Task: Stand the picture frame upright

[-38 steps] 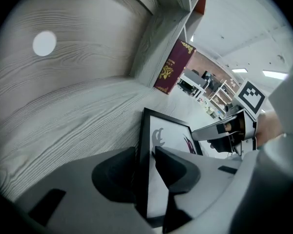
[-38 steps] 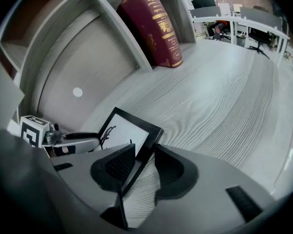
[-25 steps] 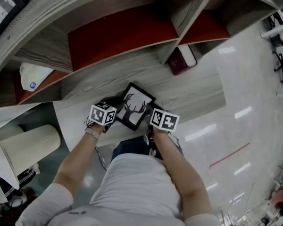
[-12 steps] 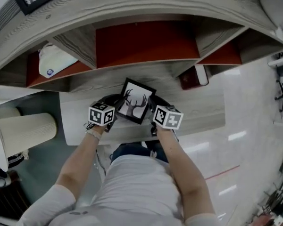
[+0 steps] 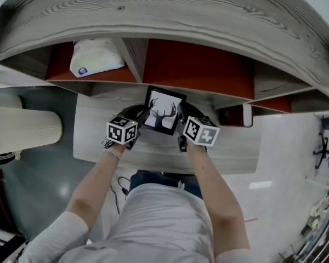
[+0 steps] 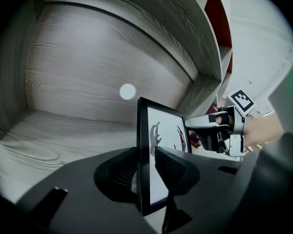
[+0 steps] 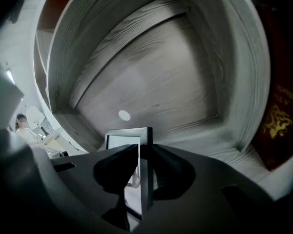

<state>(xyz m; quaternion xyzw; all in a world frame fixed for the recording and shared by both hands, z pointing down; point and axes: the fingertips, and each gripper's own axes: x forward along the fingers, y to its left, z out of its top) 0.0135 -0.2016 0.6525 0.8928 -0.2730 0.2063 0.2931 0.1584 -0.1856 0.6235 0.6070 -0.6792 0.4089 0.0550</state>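
Observation:
The picture frame (image 5: 164,111), black-edged with a white picture of a deer's antlers, is held up off the grey wooden ledge (image 5: 230,147), close in front of the shelf unit. My left gripper (image 5: 144,117) is shut on its left edge and my right gripper (image 5: 181,120) on its right edge. In the left gripper view the frame (image 6: 168,126) stands on edge between the left gripper's (image 6: 147,172) jaws, with the right gripper (image 6: 217,130) beyond it. In the right gripper view the frame's border (image 7: 145,145) sits between the right gripper's (image 7: 142,172) jaws, which have just been closing on it.
The shelf unit has grey wood dividers and red back panels (image 5: 197,64). A white bag (image 5: 96,56) lies in the left compartment. A dark red box (image 5: 233,115) stands to the right of the frame, gold-printed in the right gripper view (image 7: 278,121). A beige cylinder (image 5: 24,127) lies at left.
The frame has been raised from a low tilt over the ledge to a steeper stand, nearer the shelf. Both grippers rose and moved forward with it.

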